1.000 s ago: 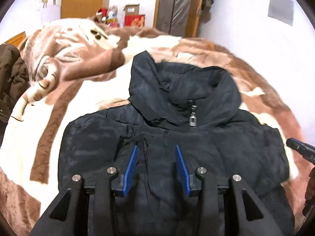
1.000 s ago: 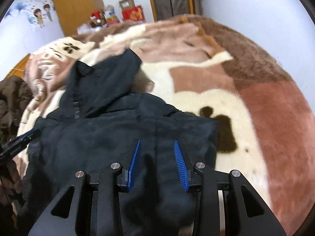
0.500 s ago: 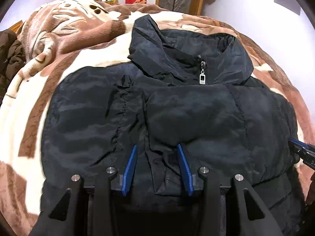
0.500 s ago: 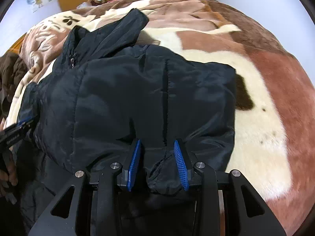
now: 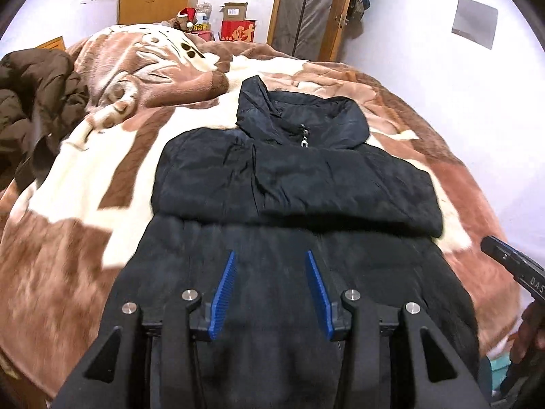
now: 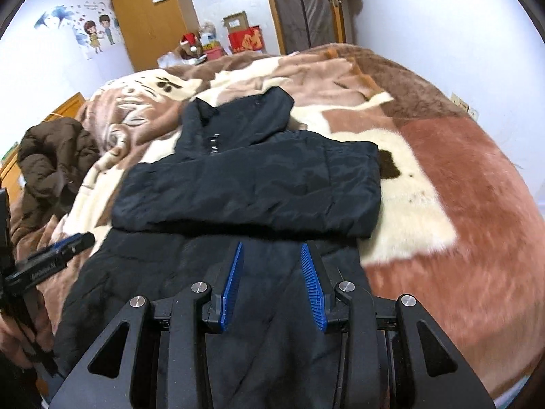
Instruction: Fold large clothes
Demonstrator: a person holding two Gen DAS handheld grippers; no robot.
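Note:
A large black padded jacket [image 5: 306, 184] lies face up on the bed, collar [image 5: 299, 116] at the far end. Its upper part forms a thick folded band whose near edge runs across above the flat lower half [image 6: 211, 272]. My left gripper [image 5: 270, 254] hovers over that lower half, left of centre. Its fingers are apart and the blue pads are bare along their whole length. My right gripper [image 6: 270, 245] hovers over the lower half nearer the jacket's right edge, also open with bare pads. Each gripper's fingers [image 6: 68, 243] show at the edge of the other's view.
A brown and cream plush blanket [image 5: 102, 170] covers the bed. A brown padded jacket [image 5: 37, 95] is heaped at the left side. A white wall runs close along the right. Boxes [image 5: 235, 24] and wooden doors stand beyond the far end. A hand [image 6: 20, 334] holds the left gripper.
Both grippers have drawn back from the jacket's chest and risen, so the whole folded band now lies ahead of them. Half a second ago bunched fabric sat between each pair of fingers.

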